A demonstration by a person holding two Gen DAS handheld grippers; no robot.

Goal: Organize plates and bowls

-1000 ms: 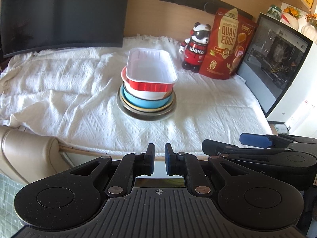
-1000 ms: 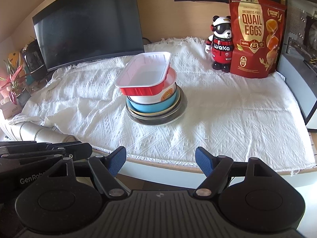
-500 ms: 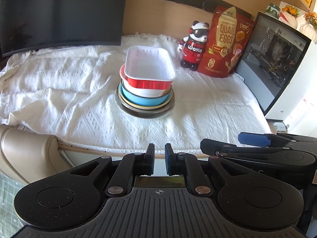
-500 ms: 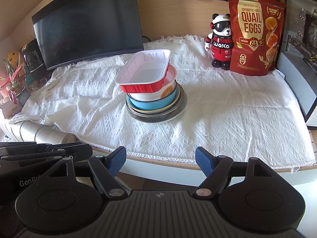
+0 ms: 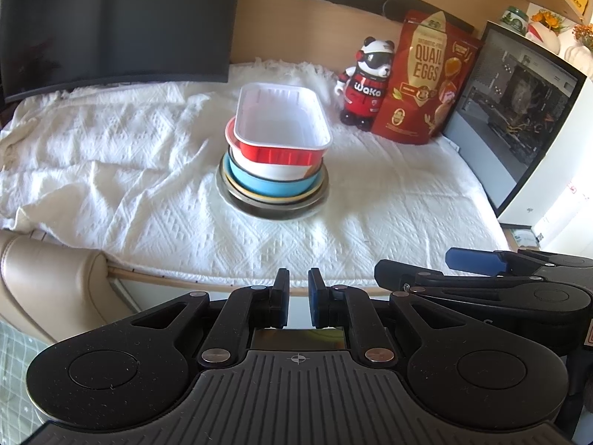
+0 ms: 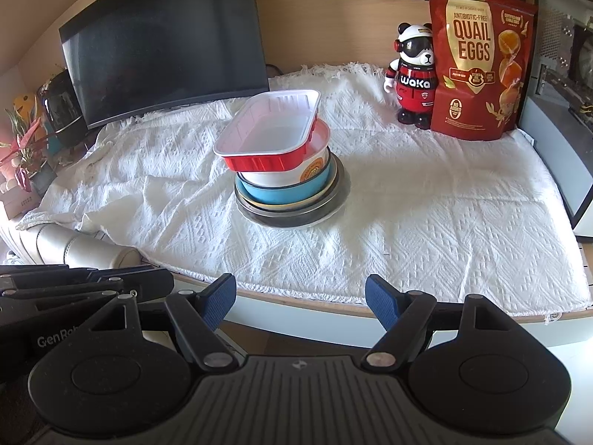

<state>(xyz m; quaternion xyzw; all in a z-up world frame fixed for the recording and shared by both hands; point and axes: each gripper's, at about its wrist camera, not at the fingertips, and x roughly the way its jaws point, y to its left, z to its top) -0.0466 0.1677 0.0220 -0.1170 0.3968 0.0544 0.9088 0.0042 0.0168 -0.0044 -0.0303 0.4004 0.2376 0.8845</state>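
- Currently the left hand-held gripper (image 5: 297, 298) is seen with its blue pads nearly together, only a narrow slit between them, nothing clamped; it is held short of the tabletop (image 5: 207, 284) edge.
- Right hand-held gripper (image 6: 300, 298) is seen released, jaws spread wide, nothing between them; also held off the near edge, well apart from the dishes.
- Each hand-held gripper is caught at the edge of the other's view: the right one at lower right in the left wrist view, the left one at lower left in the right wrist view.
- White textured cloth (image 6: 407, 230) is spread over the tabletop, wrinkled on the left side.
- Stack of dishes is placed mid-cloth: red rectangular tray (image 5: 282, 129) with white inside on top, sitting skewed in a white bowl (image 6: 292, 174).
- White bowl is nested in a blue bowl (image 5: 270, 185); under that a yellowish-rimmed plate (image 6: 292, 205), then a dark metal plate (image 5: 274, 212) at the bottom, resting on the cloth.
- Tray overhangs the bowls toward the left in the right wrist view.
- Panda figurine (image 6: 413, 78) in a red "waka" suit is stood upright at the back right, just beside a red quail eggs bag (image 6: 478, 59).
- Dark monitor (image 6: 163, 40) is set at the back left; a PC case (image 5: 515, 126) with a glass side is at the far right.
- Beige padded armrest (image 5: 40, 282) is seen off the near left edge.
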